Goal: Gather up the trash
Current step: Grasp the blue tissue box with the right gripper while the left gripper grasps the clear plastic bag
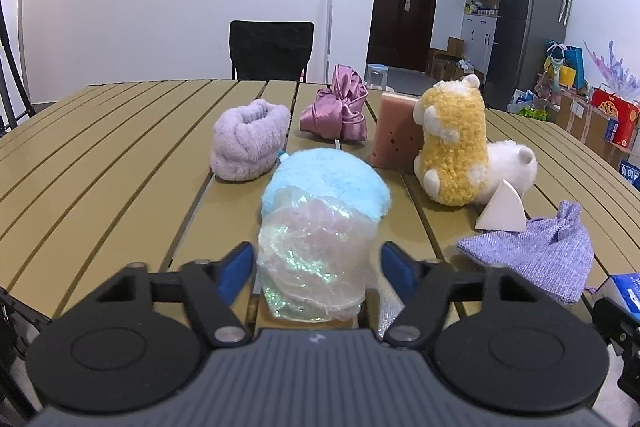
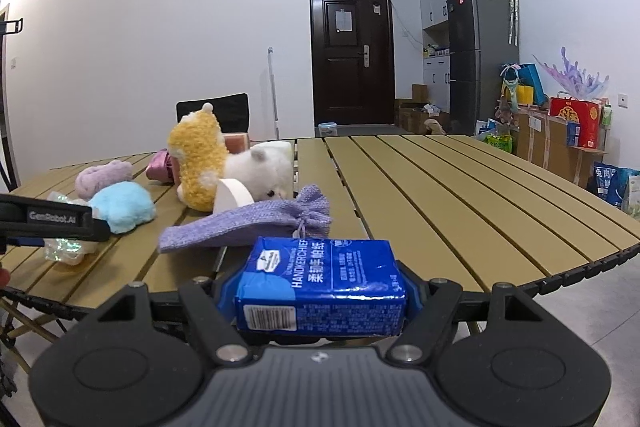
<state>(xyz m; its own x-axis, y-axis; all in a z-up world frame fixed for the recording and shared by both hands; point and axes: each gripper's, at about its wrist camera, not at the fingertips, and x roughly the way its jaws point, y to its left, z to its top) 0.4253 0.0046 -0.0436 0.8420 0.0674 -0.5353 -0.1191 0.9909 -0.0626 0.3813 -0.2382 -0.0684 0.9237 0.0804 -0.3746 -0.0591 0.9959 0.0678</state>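
Slatted table (image 1: 100, 155) under both grippers; left gripper (image 1: 316, 267) straddles crinkly wrapper (image 1: 312, 259), pads apparently not yet pressing; right gripper (image 2: 320, 291) pinches tissue pack (image 2: 320, 287); closing gently should spare the blue plush (image 1: 328, 179) just beyond.

The crumpled wrapper (image 1: 310, 263) was thin, glossy film with an iridescent sheen. The tissue pack (image 2: 322, 285) wore shiny blue plastic. The surface (image 1: 120, 147) looked like matt slatted wood. The pouch (image 1: 536, 255) was coarse woven cloth, the blue ball (image 1: 332, 179) fluffy, and the ribbon (image 1: 340, 107) smooth satin.
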